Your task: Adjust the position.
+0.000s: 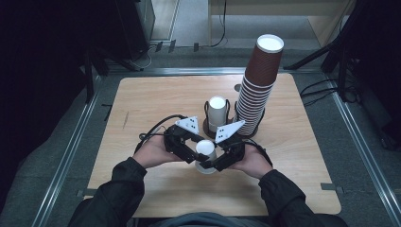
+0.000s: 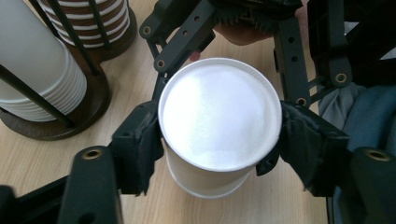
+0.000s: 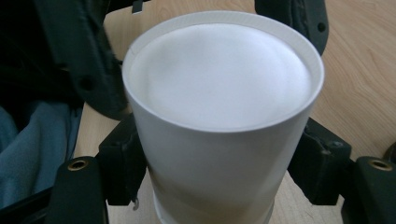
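Your left claw [image 1: 193, 152] has its two black jaws on either side of the white cup [image 1: 205, 150], right up near the cup's flat top. In the left gripper view the pads [image 2: 140, 140] touch the cup's [image 2: 219, 114] sides, so this claw is holding the cup. Your right claw [image 1: 218, 160] comes in from the other side. In the right gripper view its pads [image 3: 122, 154] press on the cup's [image 3: 219, 116] wall lower down, so it grips the cup too. The cup is upside down, with its closed end up. It sits between your two hands, above the wooden table [image 1: 151, 94]. A second rim shows just under it, like a cup tucked inside. Just behind stands a short pile of white cups [image 1: 217, 112] in a dark rack [image 1: 208, 126]. Beside it is a tall stack of brown cups [image 1: 257, 80].
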Demonstrator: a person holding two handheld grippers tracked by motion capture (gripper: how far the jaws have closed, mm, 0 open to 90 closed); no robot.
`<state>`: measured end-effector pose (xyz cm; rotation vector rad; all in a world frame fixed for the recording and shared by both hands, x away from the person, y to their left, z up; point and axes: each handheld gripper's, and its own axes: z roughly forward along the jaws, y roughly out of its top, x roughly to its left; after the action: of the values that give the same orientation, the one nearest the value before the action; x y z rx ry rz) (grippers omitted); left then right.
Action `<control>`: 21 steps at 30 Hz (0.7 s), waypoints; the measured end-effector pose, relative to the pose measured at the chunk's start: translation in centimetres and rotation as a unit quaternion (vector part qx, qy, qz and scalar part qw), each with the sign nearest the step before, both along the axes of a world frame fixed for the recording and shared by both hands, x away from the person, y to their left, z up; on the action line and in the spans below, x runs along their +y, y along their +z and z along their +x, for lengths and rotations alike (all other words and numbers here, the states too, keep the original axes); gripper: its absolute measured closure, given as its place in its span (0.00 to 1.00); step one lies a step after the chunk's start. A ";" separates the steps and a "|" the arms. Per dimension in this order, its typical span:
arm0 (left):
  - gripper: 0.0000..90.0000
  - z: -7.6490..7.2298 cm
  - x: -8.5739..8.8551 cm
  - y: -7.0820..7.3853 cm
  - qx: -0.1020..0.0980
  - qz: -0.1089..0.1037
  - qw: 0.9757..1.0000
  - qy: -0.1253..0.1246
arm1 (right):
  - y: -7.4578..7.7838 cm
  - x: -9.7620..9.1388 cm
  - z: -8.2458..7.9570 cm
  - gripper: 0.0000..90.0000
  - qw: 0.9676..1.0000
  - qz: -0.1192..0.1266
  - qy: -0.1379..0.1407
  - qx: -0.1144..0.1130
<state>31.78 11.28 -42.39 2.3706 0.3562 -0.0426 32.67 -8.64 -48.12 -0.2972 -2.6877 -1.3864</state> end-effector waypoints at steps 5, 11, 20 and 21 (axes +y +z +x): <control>0.20 0.1 0.3 0.2 -0.004 -0.004 1.000 0.019 | 0.0 -0.3 0.2 0.32 1.000 0.004 -0.007 -0.001; 0.24 0.4 1.5 0.2 0.005 -0.013 1.000 0.028 | 0.1 -0.8 0.4 0.32 1.000 0.020 -0.016 0.001; 0.17 0.1 3.0 -1.7 0.047 -0.002 0.998 0.029 | 0.3 -1.4 0.4 0.32 0.998 0.054 -0.020 0.002; 0.17 0.0 3.1 -2.0 0.049 -0.001 0.998 0.029 | 0.3 -1.6 0.4 0.32 0.998 0.059 -0.021 0.003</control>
<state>31.82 14.36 -44.37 2.3597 0.4723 -0.1312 33.05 -10.21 -47.79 -0.3488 -2.5950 -1.5457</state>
